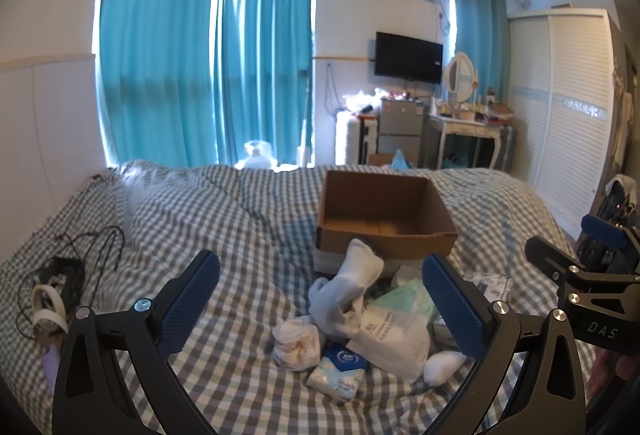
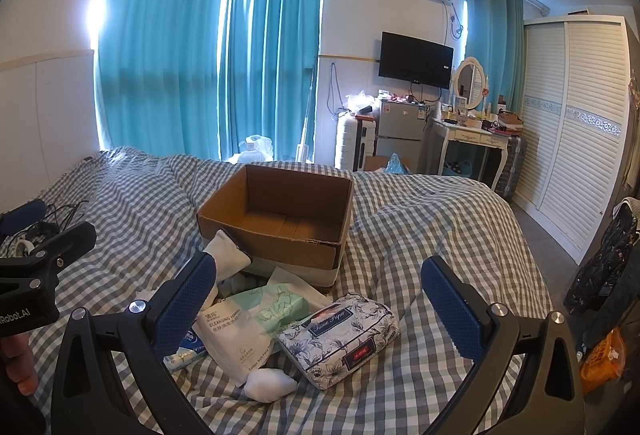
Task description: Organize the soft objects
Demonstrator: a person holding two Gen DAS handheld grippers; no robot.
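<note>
An open, empty cardboard box [image 1: 384,219] [image 2: 280,219] sits on the checked bed. In front of it lies a pile of soft things: white socks [image 1: 344,295], a balled sock [image 1: 298,343], a blue tissue pack [image 1: 340,367], a cleansing towel pack [image 2: 240,327] [image 1: 396,335], a floral tissue pack [image 2: 340,339] and a small white ball [image 2: 268,383]. My left gripper [image 1: 320,311] is open and empty above the pile. My right gripper [image 2: 320,311] is open and empty over the floral pack. Each gripper shows at the edge of the other's view.
Black cables and a tape roll [image 1: 48,303] lie on the bed at the left. Beyond the bed stand teal curtains [image 1: 200,67], a small fridge [image 2: 400,131], a dressing table [image 2: 472,139] and a white wardrobe [image 2: 572,123]. A dark bag [image 2: 604,259] sits by the bed's right side.
</note>
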